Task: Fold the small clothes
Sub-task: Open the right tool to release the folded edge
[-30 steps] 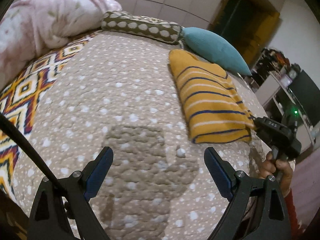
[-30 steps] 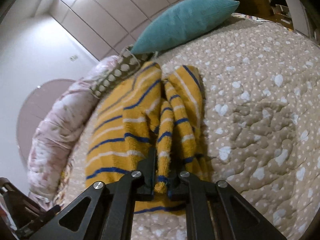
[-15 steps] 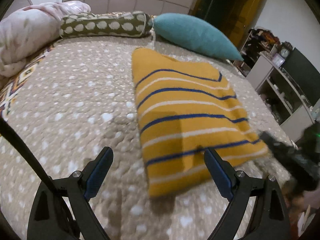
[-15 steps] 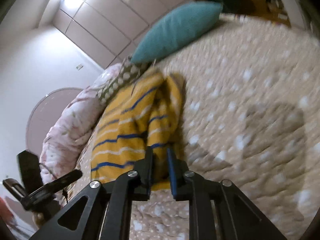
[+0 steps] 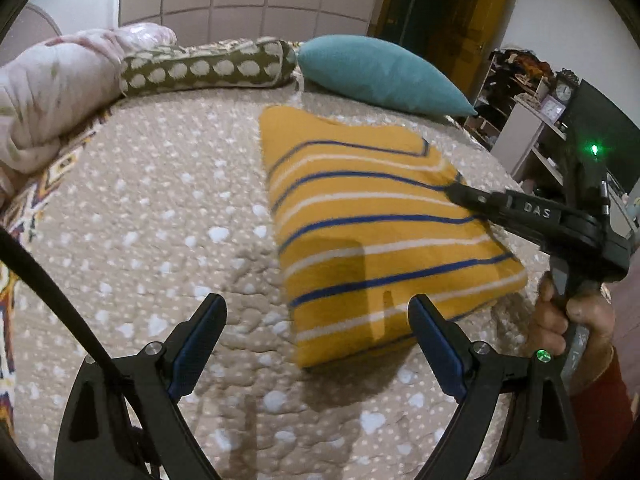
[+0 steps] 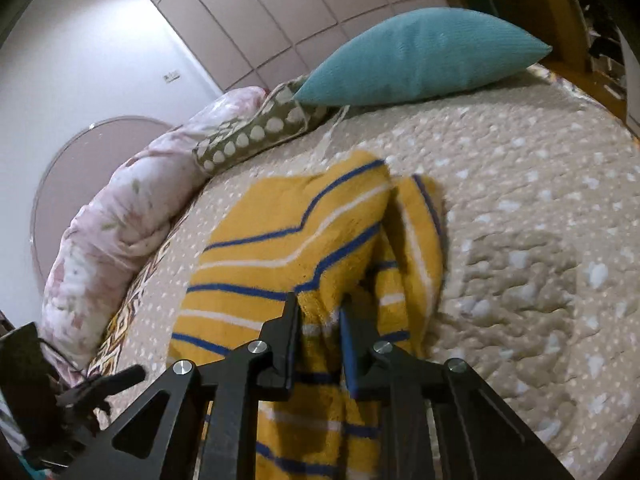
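My left gripper (image 5: 316, 320) is spread wide and empty over the bed's (image 5: 160, 216) near edge. Bare quilt runs from there leftward to the rolled pink duvet (image 5: 52, 92) at the left edge; spotted bolster (image 5: 208, 66) and teal pillow (image 5: 380, 74) line the head edge. The sweater (image 5: 380, 232), mustard with blue and white stripes, lies folded right of centre, its right edge bunched. My right gripper (image 6: 320, 312), narrow, jaws having just opened slightly, has that bunched edge between its fingers; whether it grips, I cannot tell.
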Demonstrator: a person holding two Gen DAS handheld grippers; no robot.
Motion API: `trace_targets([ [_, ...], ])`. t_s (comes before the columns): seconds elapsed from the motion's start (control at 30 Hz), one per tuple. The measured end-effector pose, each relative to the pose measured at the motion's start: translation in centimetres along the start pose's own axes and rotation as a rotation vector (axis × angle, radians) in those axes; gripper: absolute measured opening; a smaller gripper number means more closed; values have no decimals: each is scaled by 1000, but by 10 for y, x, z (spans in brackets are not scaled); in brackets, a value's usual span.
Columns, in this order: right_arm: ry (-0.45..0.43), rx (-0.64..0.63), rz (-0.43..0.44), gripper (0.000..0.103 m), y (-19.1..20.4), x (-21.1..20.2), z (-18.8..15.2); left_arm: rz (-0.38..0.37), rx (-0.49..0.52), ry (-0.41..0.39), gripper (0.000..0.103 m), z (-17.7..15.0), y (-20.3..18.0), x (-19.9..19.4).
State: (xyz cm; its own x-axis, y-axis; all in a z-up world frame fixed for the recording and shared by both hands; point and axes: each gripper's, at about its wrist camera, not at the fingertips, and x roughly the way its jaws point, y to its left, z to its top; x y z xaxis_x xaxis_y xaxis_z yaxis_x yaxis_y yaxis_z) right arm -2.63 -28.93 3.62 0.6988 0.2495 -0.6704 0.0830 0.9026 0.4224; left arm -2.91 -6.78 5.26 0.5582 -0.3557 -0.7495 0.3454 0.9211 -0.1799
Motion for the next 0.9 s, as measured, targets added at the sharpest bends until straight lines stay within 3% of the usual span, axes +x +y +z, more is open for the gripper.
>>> trace_targets([
  [0.13, 16, 75, -66, 19, -31, 4, -9, 39, -38, 75, 92, -8, 15, 24],
  [0.2, 26, 109, -48, 32, -43, 8, -13, 13, -87, 99, 92, -14, 21, 27],
  [0.23, 29, 128, -48, 50, -47, 7, -12, 0, -99, 97, 92, -14, 23, 25],
  [0.27, 30, 143, -57, 51, -50, 5, -11, -8, -101, 92, 92, -17, 24, 21],
  [0.33, 9, 154, -37, 51, -51, -5, -9, 16, -82, 73, 92, -23, 26, 8],
  [0.47, -126, 85, -104, 48, -27, -41, -6, 109, -52, 58, 92, -43, 35, -8],
  [0.57, -162, 22, -15, 39, 4, -55, 0, 138, -79, 73, 92, -56, 48, -9],
  [0.67, -91, 18, 151, 35, 25, -37, 3, 180, -114, 90, 92, -68, 62, -4],
  [0.7, -66, 23, 170, 35, 28, -29, 2, 180, -112, 85, 92, -69, 61, -3],
  [0.8, 6, 28, 145, 35, 25, -4, -6, 219, -55, 71, 94, -73, 53, -3],
  [0.9, 53, 60, 64, 19, 4, 6, -19, 235, -33, 51, 98, -77, 49, 5],
])
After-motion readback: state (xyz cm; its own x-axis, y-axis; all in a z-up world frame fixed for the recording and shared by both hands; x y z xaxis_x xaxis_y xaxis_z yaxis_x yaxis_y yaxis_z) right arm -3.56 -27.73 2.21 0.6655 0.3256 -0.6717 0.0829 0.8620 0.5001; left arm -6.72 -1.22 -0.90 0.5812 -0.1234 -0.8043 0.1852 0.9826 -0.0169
